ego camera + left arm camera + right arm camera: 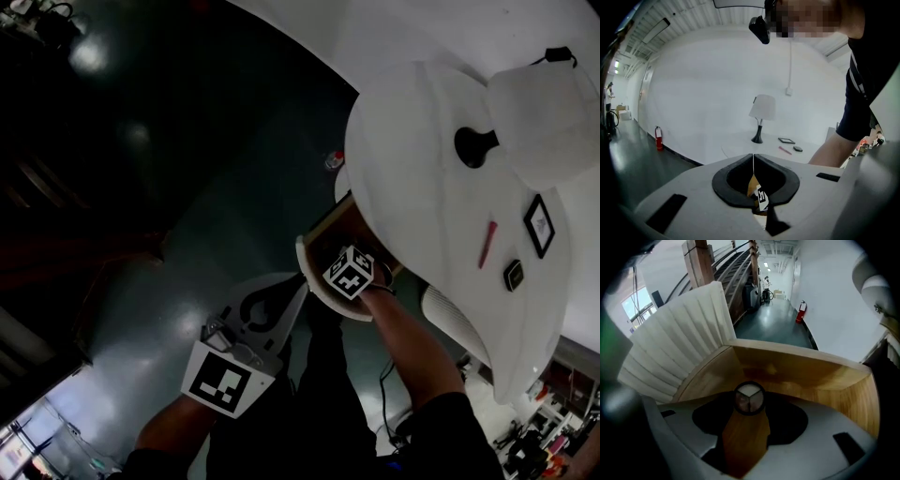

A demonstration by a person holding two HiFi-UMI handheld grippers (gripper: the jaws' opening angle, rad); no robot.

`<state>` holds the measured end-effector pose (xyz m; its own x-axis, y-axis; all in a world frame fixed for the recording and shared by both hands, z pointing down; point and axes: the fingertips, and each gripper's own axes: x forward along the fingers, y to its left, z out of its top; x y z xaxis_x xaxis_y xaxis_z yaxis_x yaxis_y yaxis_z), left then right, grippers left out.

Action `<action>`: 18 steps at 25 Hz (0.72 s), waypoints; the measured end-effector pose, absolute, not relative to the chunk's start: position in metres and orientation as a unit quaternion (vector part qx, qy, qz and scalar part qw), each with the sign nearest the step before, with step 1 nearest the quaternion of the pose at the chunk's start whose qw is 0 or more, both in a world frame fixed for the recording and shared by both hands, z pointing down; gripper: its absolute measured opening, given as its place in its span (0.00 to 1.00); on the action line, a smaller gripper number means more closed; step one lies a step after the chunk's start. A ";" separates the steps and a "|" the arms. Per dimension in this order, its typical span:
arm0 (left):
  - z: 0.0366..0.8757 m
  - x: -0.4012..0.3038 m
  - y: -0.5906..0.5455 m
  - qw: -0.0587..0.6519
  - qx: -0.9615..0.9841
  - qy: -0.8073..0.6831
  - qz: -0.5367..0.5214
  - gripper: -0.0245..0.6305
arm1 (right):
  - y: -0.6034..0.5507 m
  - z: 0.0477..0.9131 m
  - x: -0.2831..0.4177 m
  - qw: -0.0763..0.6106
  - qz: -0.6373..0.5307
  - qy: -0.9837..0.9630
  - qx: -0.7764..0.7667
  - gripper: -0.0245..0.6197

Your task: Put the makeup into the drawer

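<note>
A small round makeup compact (749,398) with a dark rim and a three-part top sits pinched between my right gripper's tips (749,399), over the wooden inside of the open drawer (801,373). In the head view the right gripper's marker cube (350,272) hangs over the drawer (323,236) under the white table's (422,206) edge; its jaws are hidden below. My left gripper (296,287) sits lower left of the drawer, its tips (753,157) shut together on nothing. A pink makeup stick (487,244) and a small black case (513,275) lie on the table.
A lamp (476,145) and a black framed square (539,225) stand on the table. A white ribbed panel (679,343) rises beside the drawer. A red fire extinguisher (334,159) stands on the dark floor by the wall.
</note>
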<state>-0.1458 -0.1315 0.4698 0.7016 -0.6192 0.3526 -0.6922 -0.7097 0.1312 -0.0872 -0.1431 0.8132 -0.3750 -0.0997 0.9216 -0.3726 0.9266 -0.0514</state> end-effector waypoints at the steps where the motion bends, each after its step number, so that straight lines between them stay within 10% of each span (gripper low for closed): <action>1: 0.472 -0.146 -0.130 0.130 0.913 -0.358 0.144 0.06 | -0.144 0.817 -0.088 0.541 0.129 -0.818 0.145 0.37; 18: 0.484 -0.160 -0.122 0.140 0.911 -0.358 0.151 0.06 | -0.154 0.838 -0.082 0.539 0.163 -0.807 0.180 0.38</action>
<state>-0.1601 -0.1218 0.4837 0.6980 -0.6098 0.3754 -0.6943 -0.7047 0.1462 -0.0816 -0.1535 0.8375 -0.3541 -0.1146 0.9281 -0.4662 0.8820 -0.0690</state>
